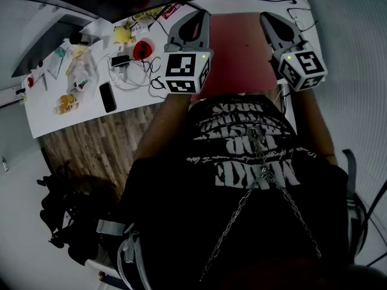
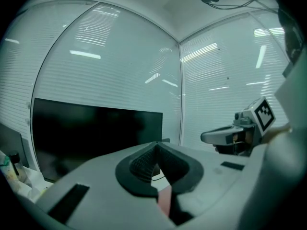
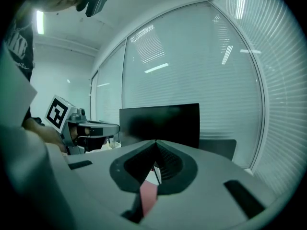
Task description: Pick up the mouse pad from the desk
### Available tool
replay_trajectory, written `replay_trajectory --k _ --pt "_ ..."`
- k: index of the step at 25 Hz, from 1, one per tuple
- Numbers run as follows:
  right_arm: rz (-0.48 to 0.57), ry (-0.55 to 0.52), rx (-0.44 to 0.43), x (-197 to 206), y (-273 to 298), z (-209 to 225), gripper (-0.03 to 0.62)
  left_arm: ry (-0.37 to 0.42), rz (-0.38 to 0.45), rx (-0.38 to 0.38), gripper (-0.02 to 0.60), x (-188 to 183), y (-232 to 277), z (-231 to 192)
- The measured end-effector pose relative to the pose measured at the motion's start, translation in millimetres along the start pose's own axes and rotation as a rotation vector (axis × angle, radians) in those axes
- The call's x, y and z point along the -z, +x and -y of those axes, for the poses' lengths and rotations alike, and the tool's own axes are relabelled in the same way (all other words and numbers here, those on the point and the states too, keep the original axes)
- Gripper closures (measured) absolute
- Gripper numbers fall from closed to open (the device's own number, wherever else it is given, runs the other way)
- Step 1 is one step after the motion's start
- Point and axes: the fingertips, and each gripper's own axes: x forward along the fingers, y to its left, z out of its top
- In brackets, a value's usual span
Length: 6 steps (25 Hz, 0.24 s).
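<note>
The red mouse pad [image 1: 239, 47] hangs between my two grippers, over the white desk [image 1: 54, 116]. My left gripper [image 1: 197, 16] is shut on the pad's left edge, and my right gripper [image 1: 270, 18] is shut on its right edge. In the left gripper view the jaws [image 2: 156, 145] meet at the tips, with a strip of the red pad [image 2: 164, 201] showing below them. The right gripper view shows the same: closed jaws [image 3: 155, 143] with a red strip [image 3: 148, 195] underneath. Each gripper sees the other, the right gripper [image 2: 225, 135] and the left gripper [image 3: 103, 127], level beside it.
The desk's left half is cluttered: a black phone [image 1: 107, 96], a red object [image 1: 143, 49], a yellow one [image 1: 123, 34], white cables [image 1: 130, 77]. A dark monitor [image 2: 96, 138] stands behind the desk before blinds. Wood floor [image 1: 97, 144] lies left of the person.
</note>
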Motion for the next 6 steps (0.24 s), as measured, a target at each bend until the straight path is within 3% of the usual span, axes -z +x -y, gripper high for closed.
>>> replay_trajectory --k 6 --pt "-0.008 0.014 0.024 2.8 3.2 -4.4 0.594 -0.005 0.0 0.026 0.574 -0.8 -2.3 -5.0"
